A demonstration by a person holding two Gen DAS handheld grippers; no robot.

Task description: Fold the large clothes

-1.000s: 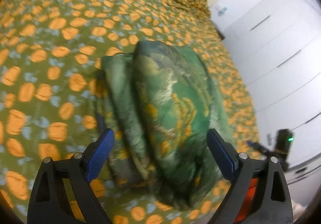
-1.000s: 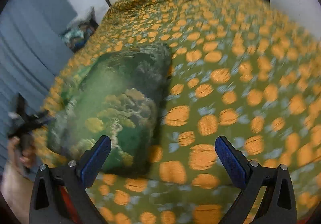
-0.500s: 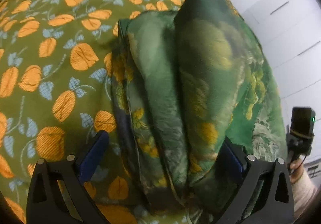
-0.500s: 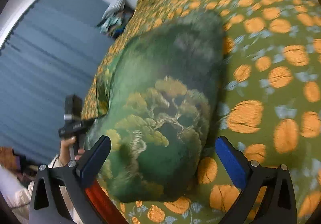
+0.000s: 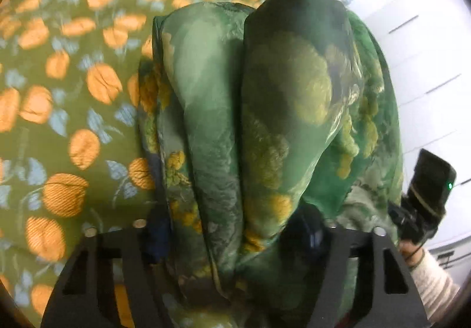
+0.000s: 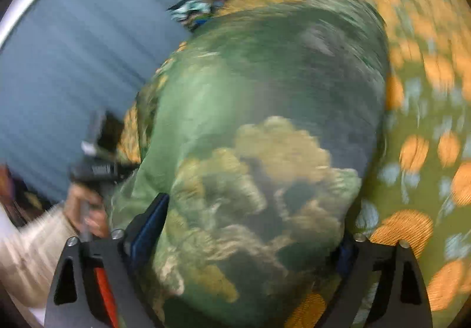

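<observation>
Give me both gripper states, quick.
Left gripper: closing on the folded green cloth.
Right gripper: closing, cloth between, contact unclear.

The folded green garment with yellow tree print (image 5: 265,122) is thin, silky cloth with a soft sheen, smooth on its rounded folds. Under it, the olive bedspread with orange fruit print (image 5: 73,122) is matt woven cloth, its weave showing as fine ribbing on the near motifs. The black left gripper (image 5: 235,239) and the black right gripper (image 6: 238,239) look like matt hard plastic with small bright metal screws and blue pads. The cream sleeve (image 6: 26,254) at near left is ribbed knit.
</observation>
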